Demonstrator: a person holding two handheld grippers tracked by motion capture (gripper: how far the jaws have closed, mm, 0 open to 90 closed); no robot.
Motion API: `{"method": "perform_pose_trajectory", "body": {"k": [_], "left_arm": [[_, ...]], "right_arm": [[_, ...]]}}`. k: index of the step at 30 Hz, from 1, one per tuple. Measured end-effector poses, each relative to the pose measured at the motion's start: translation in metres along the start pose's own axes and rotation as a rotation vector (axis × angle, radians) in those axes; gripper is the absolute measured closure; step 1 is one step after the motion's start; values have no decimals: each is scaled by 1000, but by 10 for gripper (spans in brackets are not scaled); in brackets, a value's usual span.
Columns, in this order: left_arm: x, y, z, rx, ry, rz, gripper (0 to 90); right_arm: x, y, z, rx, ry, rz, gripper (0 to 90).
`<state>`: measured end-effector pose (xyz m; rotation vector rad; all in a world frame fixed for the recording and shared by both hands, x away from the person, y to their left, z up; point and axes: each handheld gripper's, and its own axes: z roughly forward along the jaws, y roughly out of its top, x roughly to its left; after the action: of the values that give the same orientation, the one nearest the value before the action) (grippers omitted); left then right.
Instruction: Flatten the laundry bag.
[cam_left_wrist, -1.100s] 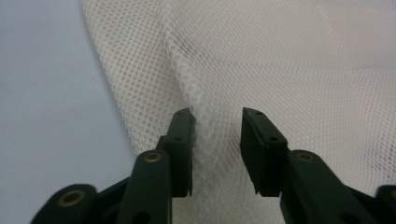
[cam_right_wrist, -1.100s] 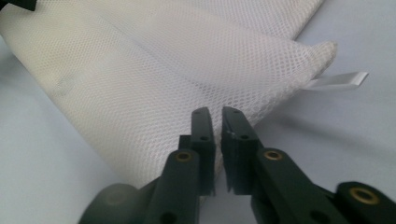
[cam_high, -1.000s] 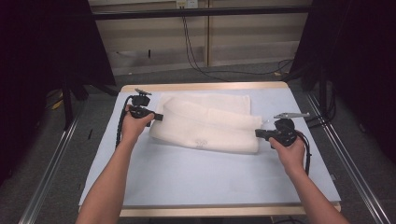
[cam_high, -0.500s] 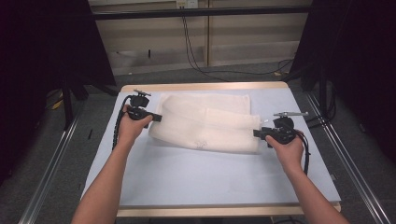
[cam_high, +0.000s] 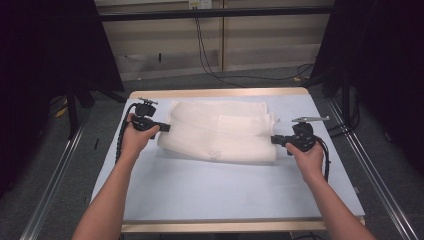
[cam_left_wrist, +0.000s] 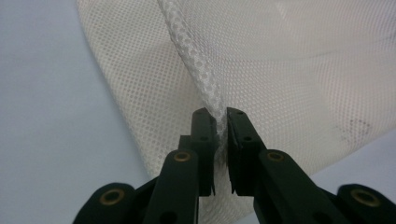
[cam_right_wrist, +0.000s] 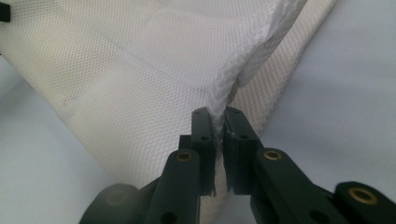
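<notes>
Change: since the earlier frames the left gripper (cam_high: 167, 128) has drifted slightly toward the table's left edge and pulled the mesh cloth (cam_high: 220, 130) flatter; right gripper (cam_high: 275, 140) holds about the same spot, its jaws having just closed again onto the cloth edge.
Cloth: white mesh fabric, folded over in layers, lying across the far half of the table (cam_high: 210, 185), long side running left to right, stretched between the two grippers.
Left gripper: jaws nearly shut, clamped on a thick woven seam of the mesh cloth (cam_left_wrist: 280, 60); seam runs up and away from the jaw tips in the left gripper view (cam_left_wrist: 222, 119).
Right gripper: jaws nearly shut, pinching the folded hem of the mesh cloth (cam_right_wrist: 140, 70) at its right end (cam_right_wrist: 219, 116).
Hands: left hand (cam_high: 135, 137) and right hand (cam_high: 307, 155) grip the tools, forearms coming in from the near edge.
Table: pale blue top with a wood rim.
Surround: grey floor, cables (cam_high: 210, 60) trailing down the back wall.
</notes>
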<state>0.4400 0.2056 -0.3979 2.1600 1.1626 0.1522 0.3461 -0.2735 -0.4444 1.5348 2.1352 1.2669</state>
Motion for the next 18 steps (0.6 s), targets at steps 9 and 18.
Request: {"method": "perform_pose_trajectory", "body": {"k": [9,18], "left_arm": [[6,-43,-13,-34,-19,-52,840],[5,-81,-10,-31,-47,-88,842]], "right_arm": [[10,-16,-17,-26,14,-125,844],[19,-38,-18,28,38,-152,846]]}}
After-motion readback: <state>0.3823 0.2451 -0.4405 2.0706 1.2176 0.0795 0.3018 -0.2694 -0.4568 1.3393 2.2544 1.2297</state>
